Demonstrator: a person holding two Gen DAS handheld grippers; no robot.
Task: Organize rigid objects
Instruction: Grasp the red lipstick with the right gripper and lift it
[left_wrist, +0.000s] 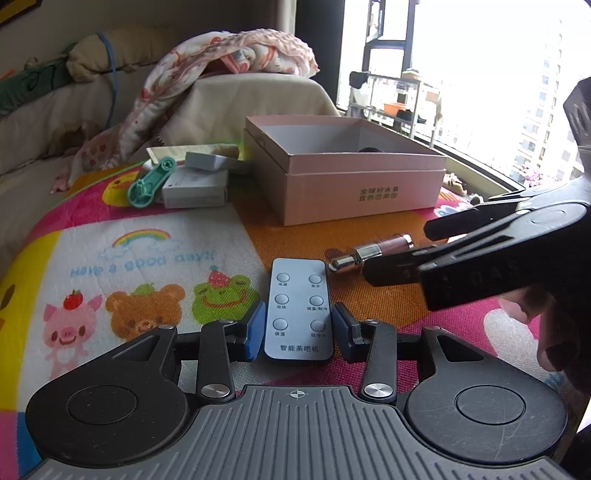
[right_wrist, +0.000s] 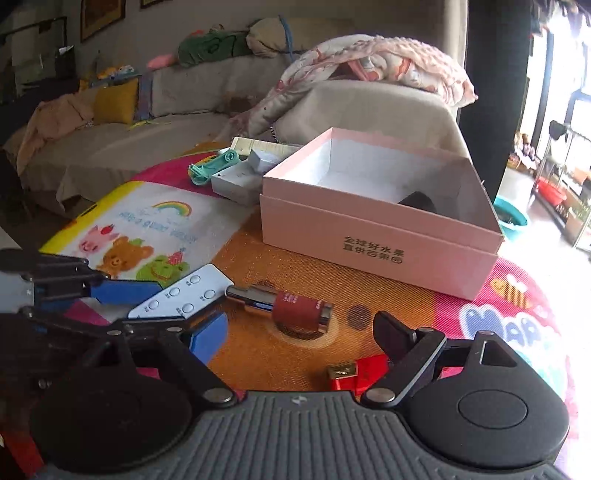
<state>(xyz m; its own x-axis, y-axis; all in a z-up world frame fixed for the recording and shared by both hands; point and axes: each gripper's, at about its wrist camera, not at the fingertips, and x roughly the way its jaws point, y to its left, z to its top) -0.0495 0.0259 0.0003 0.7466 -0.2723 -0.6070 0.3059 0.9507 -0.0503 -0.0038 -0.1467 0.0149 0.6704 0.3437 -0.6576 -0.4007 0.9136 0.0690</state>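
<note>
Left hand-held gripper (left_wrist: 299, 326) low, blue pads bracketing narrowly, right hand-held gripper (right_wrist: 291, 339) spread wide, angled leftward

1. The left tool (left_wrist: 299, 330) has its blue pads on either side of a grey remote (left_wrist: 298, 310), close against its edges.
2. The remote lies flat on a colourful cartoon mat (left_wrist: 147, 266).
3. A small bottle (left_wrist: 371, 253) with a silver cap lies on its side just right of the remote.
4. The right tool (left_wrist: 399, 254) reaches in from the right, its tips near the bottle.
5. An open pink box (left_wrist: 351, 184) sits behind.
</note>
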